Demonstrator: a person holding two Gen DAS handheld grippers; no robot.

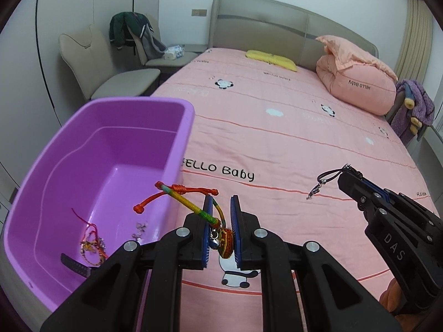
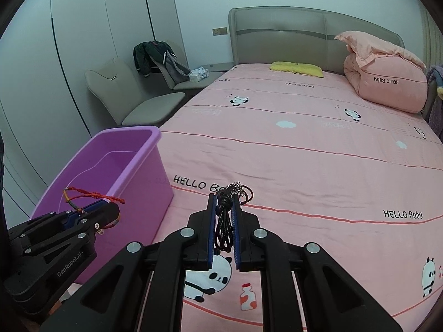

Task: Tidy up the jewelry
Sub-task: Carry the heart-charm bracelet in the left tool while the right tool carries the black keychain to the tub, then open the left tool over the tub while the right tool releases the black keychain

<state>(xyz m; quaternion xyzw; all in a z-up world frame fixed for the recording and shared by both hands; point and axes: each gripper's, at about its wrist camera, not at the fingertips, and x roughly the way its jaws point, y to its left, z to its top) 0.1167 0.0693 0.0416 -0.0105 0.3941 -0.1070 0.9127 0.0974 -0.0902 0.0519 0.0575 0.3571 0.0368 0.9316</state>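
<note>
Left wrist view shows the left gripper (image 1: pixel 221 229) pinching a rainbow braided bracelet (image 1: pixel 191 204) with red cord ends and a small bell, held just beside the right rim of the purple bin (image 1: pixel 181 144), which sits at the edge of the pink bed (image 1: pixel 277 138). The bin floor already holds a tangle of red and gold cords (image 1: pixel 92 243), a small silvery piece and a dark strap. In the right wrist view, the right gripper (image 2: pixel 223 229) is pressed together on a black cord necklace (image 2: pixel 223 215), its metal clasp and ring poking out past the tips, above the bedspread and well apart from the bin. I judge the step in hand to be dropping the bracelet: carry the left gripper leftward until the whole bracelet, loose red tails included, hangs inside the rim, lower it, then spread the jaws. Otherwise a tail could snag on the wall.
</note>
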